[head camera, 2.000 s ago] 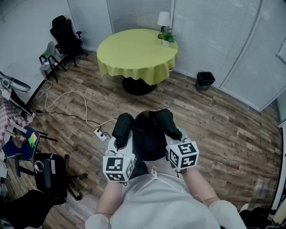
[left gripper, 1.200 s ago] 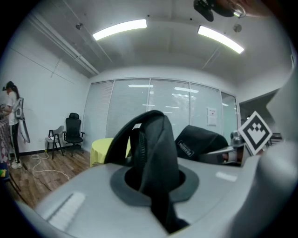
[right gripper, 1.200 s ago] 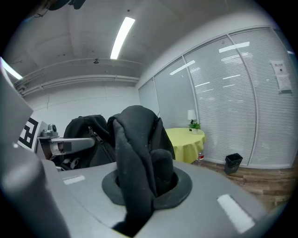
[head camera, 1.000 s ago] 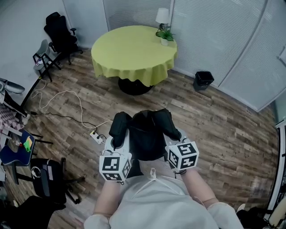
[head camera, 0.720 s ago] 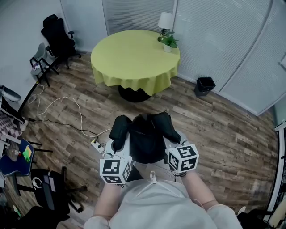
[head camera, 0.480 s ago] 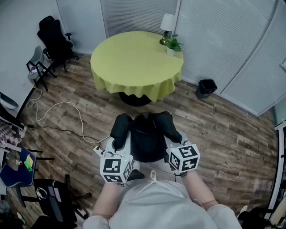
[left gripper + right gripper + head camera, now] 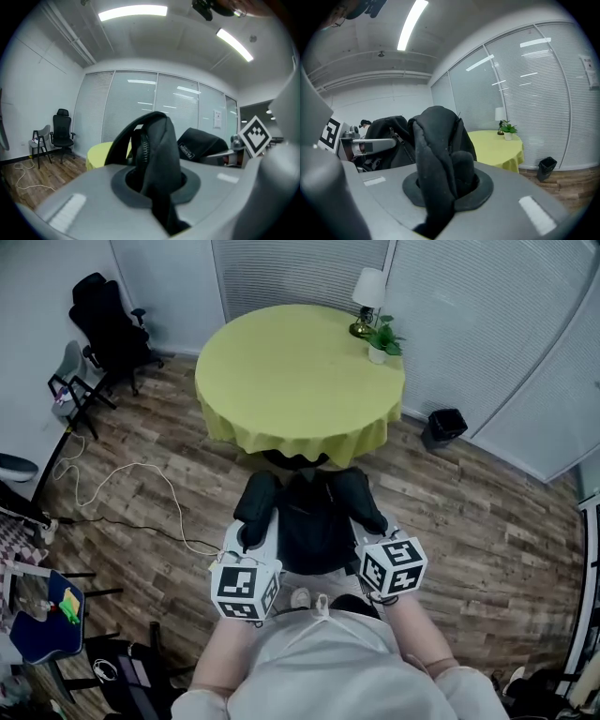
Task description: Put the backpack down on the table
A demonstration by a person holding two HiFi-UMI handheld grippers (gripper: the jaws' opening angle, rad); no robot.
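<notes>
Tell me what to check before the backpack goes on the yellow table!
1. Left gripper fingers shut on a padded black shoulder strap: ok.
2. Right gripper fingers shut on the other padded strap: ok.
3. Black fabric backpack above the round table with the yellow-green cloth: not ok; it hangs over the wooden floor, just short of the near edge.
4. Free space on the table: ok; the white lamp and small potted plant stand at its far right rim.
5. Backpack bottom high enough to clear the edge: cannot tell.
</notes>
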